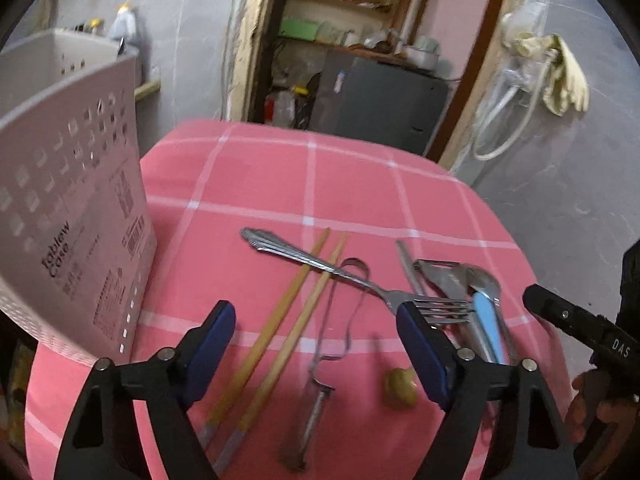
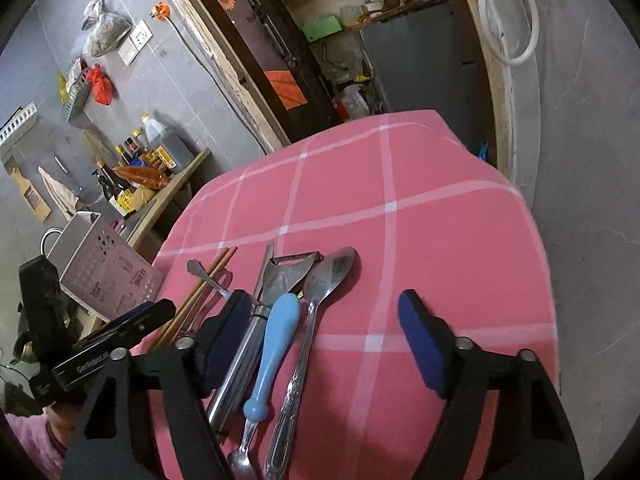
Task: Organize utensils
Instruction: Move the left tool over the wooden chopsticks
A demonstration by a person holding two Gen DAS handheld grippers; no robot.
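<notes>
utensils crowd the pink tablecloth's near edge, far half bare.

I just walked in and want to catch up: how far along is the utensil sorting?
Nothing looks sorted yet. The chopsticks, fork and spoon lie loose on the tablecloth, outside the caddy. Both grippers, left and right, are open and empty.
</notes>
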